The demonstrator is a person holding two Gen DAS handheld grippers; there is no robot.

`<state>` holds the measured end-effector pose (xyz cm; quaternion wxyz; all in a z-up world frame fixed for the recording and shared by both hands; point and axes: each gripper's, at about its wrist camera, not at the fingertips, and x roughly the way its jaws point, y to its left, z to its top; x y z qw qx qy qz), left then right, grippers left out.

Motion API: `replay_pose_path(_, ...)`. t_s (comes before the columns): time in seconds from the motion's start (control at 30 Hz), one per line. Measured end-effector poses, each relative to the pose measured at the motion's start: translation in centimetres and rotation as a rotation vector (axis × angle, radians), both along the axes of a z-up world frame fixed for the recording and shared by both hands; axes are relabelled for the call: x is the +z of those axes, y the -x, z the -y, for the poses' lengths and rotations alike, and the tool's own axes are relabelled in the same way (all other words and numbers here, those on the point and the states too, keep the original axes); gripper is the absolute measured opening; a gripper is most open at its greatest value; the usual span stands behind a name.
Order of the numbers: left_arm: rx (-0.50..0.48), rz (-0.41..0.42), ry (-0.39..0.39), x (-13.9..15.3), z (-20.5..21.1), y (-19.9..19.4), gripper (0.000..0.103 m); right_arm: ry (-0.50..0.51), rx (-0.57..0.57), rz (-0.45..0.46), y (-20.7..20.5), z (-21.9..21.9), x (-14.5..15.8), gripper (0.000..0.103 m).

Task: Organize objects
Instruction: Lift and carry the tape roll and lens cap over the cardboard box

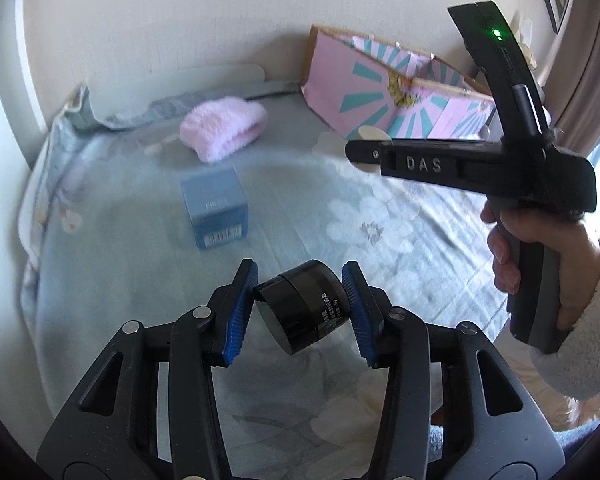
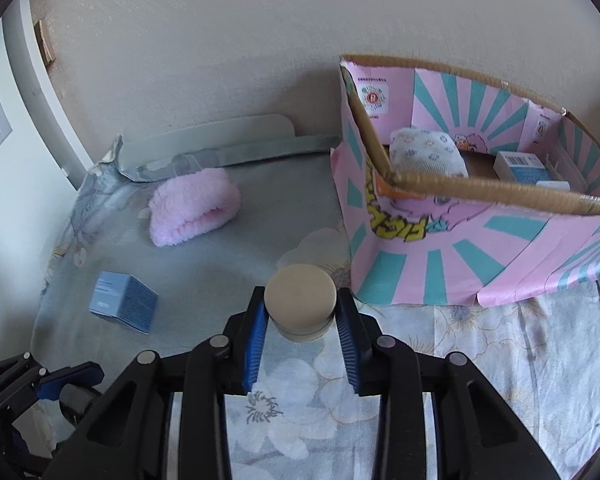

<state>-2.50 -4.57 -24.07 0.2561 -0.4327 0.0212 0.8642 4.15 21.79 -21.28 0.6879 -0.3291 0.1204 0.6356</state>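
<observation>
My left gripper (image 1: 302,304) is shut on a black round jar (image 1: 304,306), tilted, above the flowered bedsheet. My right gripper (image 2: 300,312) is shut on a beige round jar (image 2: 300,302) and holds it above the sheet, just left of the pink and teal cardboard box (image 2: 440,264). In the left wrist view the right gripper's body (image 1: 460,166) hangs at the right, in front of the box (image 1: 360,92). A small blue box (image 1: 216,208) (image 2: 124,300) and a pink fluffy cloth (image 1: 224,126) (image 2: 192,206) lie on the sheet.
Inside the cardboard box lie a rolled flowered cloth (image 2: 428,152) and a white and blue carton (image 2: 522,166). A wall runs behind the bed. A door frame (image 2: 40,92) stands at the left. The left gripper shows at the right wrist view's lower left (image 2: 60,384).
</observation>
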Motion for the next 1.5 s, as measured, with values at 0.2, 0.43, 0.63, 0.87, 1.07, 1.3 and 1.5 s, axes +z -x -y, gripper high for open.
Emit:
replay_pose_path(0.2,0.005,-0.028,-0.025,3.6,-0.1,0.3,0.041,0.017,0.052,-0.024,2.0,1.6,2.7,0.031)
replay_pose_path(0.43,0.023,-0.044,-0.079,7.9,-0.1,1.0,0.041,0.022,0.094,-0.033,3.3,3.0,6.5,0.031)
replay_pose_path(0.63,0.049,-0.072,-0.054,11.2,-2.0,2.0,0.041,0.0,0.109,-0.036,2.4,4.5,10.3,0.031)
replay_pose_path(0.87,0.104,-0.093,-0.054,14.0,-5.5,3.1,0.041,-0.013,0.115,-0.033,-0.8,5.4,14.0,0.031)
replay_pose_path(1.07,0.134,-0.103,-0.049,15.1,-8.9,3.5,0.041,-0.021,0.113,-0.026,-4.6,6.3,16.7,0.031)
replay_pose_path(1.3,0.157,-0.095,-0.053,15.0,-12.5,3.7,0.041,-0.007,0.111,-0.029,-8.5,7.0,17.8,0.031)
replay_pose_path(1.5,0.167,-0.077,-0.049,14.3,-15.4,3.9,0.041,0.006,0.125,-0.03,-11.1,7.6,18.2,0.031)
